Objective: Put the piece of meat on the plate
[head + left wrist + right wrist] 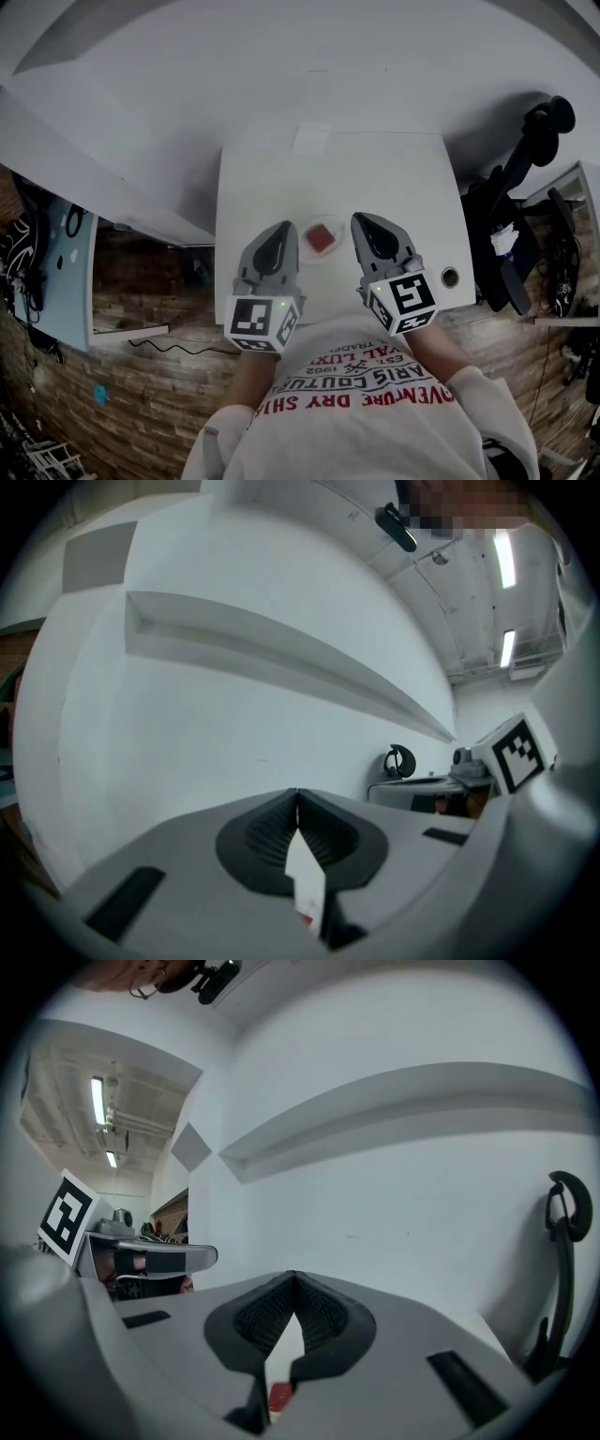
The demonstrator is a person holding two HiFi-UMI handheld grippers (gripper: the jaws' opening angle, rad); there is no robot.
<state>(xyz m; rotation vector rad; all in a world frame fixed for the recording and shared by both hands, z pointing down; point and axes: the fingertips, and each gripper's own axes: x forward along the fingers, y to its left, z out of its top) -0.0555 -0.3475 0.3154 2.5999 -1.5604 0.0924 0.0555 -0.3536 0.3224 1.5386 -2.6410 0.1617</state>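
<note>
The piece of meat [321,237] sits red on the white plate [307,252], mid-table [403,178], right between the two grippers. Left gripper [279,234]: jaws pressed together, nothing in them. Right gripper [367,230], same story: closed and empty, both hovering over the table's near side.

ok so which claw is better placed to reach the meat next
left claw, barely: the meat lies between both shut claws, apparently already on the plate, slightly nearer the left than the right claw.

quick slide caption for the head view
Left tongs and right tongs, both shut and empty, flank the red meat lying on the plate on a white table.
</note>
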